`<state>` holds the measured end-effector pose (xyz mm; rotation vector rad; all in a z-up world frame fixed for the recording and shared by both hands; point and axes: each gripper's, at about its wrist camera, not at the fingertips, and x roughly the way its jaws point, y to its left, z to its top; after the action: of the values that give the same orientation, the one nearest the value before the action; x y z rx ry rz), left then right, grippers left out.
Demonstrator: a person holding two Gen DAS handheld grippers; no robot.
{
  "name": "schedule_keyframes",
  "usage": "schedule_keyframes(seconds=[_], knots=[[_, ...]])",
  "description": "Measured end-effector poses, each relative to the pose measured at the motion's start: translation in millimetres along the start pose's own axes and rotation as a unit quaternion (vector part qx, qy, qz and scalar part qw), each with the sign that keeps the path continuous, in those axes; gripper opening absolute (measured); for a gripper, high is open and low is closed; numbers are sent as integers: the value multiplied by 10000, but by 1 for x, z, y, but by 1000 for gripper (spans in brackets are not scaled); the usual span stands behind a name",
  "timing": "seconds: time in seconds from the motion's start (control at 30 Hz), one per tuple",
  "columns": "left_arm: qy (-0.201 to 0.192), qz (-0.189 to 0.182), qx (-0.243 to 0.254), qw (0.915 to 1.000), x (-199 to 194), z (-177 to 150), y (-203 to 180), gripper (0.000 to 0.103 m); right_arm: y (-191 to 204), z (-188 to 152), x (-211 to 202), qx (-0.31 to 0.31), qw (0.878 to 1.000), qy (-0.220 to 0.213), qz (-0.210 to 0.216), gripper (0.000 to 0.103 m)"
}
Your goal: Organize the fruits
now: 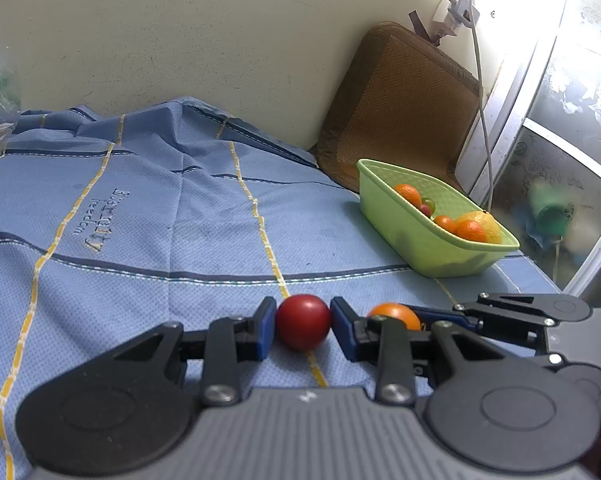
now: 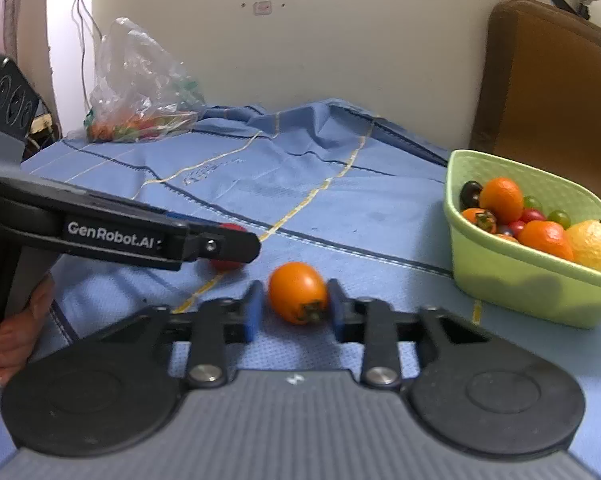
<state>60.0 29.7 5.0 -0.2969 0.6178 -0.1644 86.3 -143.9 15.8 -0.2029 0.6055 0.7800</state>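
Now left gripper (image 1: pixel 303 322) clamping red fruit (image 1: pixel 303 321), right gripper (image 2: pixel 296 304) straddling orange fruit (image 2: pixel 298 292)

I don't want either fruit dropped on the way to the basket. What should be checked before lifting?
1. Left gripper pads touching the red fruit: ok.
2. Right gripper shut on the orange fruit: not ok, gaps both sides.
3. Green basket has room: ok.
4. Grip firmness on red fruit: cannot tell.
5. Path over blue cloth to basket: ok.
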Motion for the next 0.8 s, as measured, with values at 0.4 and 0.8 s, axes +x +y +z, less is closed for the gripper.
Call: schedule_keyframes(seconds=[0.4, 0.8], knots=[[-8, -4, 21, 10000, 0, 0, -1, 30, -3, -1, -1, 204, 9998, -17, 44, 33], [-8, -12, 27, 10000, 0, 0, 0, 30, -2, -2, -2, 157, 9999, -27, 24, 33]])
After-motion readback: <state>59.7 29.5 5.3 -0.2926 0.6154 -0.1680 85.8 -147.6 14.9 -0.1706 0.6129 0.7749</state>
